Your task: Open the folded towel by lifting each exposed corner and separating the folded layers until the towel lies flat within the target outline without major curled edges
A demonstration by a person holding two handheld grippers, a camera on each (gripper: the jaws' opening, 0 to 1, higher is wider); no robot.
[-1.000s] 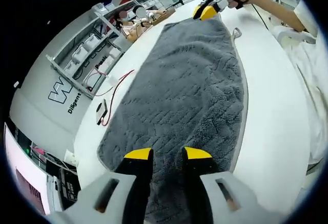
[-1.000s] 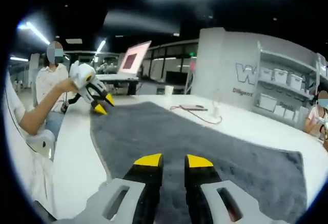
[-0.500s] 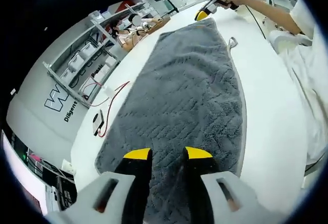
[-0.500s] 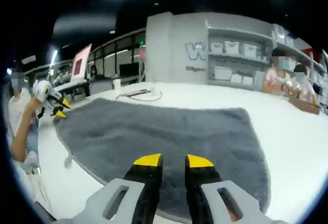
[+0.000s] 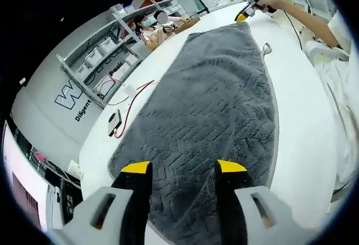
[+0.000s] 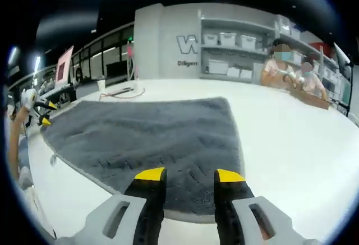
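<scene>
Open workroom, dark ceiling with strip lights, wide white counter (image 5: 305, 133). Grey wall with shelves (image 5: 92, 60) of white bins; seated people (image 6: 291, 71) at the far end.

Left tool (image 5: 184, 168): jaws spread, nothing between them, hovering over the near short edge of the towel (image 5: 207, 110). Right tool (image 6: 189, 175): jaws also spread and empty, poised over the opposite short edge of the same towel (image 6: 151, 138). In the left gripper view the right tool (image 5: 242, 16) shows small at the far end, held in a hand (image 5: 269, 4); in the right gripper view the left tool (image 6: 44, 113) sits just off the far corner.

Towel is grey, ribbed pile, spread full length on the counter, one layer as far as I can tell, no folded corner visible. A light line (image 5: 274, 138) hugs its long side — probably the target outline, though it may only be a hem. Small hanging loop (image 5: 267, 47) sticks out at one edge.

Judgement: one tool at each end suits a final stretch-and-release; unfolding looks essentially done.

Red cable (image 5: 132, 96) and a small device (image 5: 115, 123) lie beside the towel, apart from it.
</scene>
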